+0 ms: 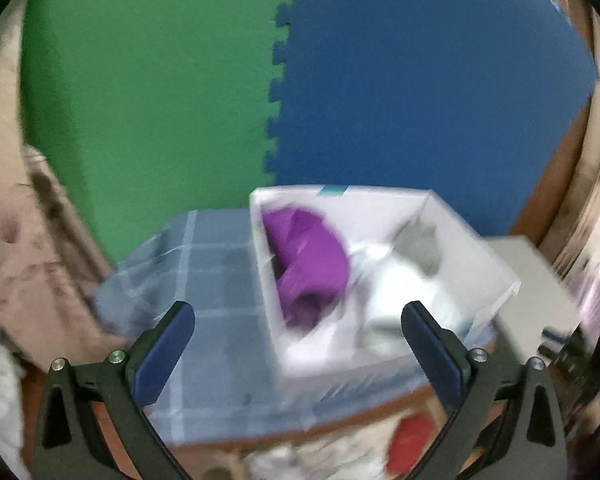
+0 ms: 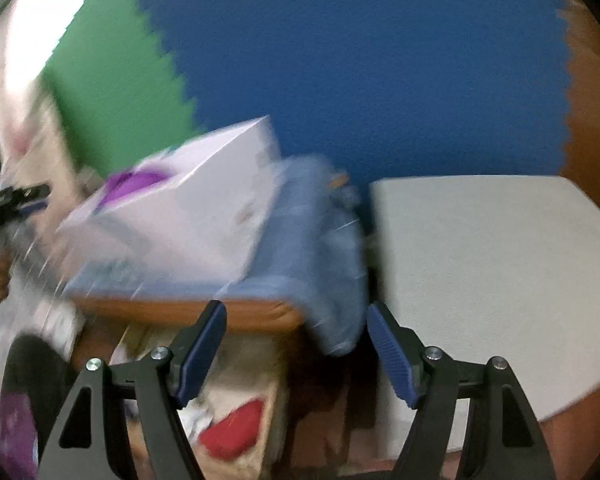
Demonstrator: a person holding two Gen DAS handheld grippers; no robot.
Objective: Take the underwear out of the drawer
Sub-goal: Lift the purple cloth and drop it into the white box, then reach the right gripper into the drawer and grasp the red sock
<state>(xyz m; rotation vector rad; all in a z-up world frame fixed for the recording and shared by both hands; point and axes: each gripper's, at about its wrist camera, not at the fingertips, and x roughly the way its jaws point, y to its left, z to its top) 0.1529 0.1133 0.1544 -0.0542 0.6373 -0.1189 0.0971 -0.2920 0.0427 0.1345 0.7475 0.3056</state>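
Left tool (image 1: 298, 342), jaws wide and empty, hovers just short of the open white box drawer (image 1: 476, 240) on the plaid-covered worktop (image 1: 216, 280), where crumpled purple underwear (image 1: 308, 264) lies inside. Right tool (image 2: 296, 354) hangs half-open, empty. Next: reach in, pinch the fabric.

We are seeing even, fairly bright indoor light with soft shadows and no harsh glare. Motion blur is smearing the white drawer (image 1: 380, 280) in both views, while fisheye distortion is bending and darkening the edges.
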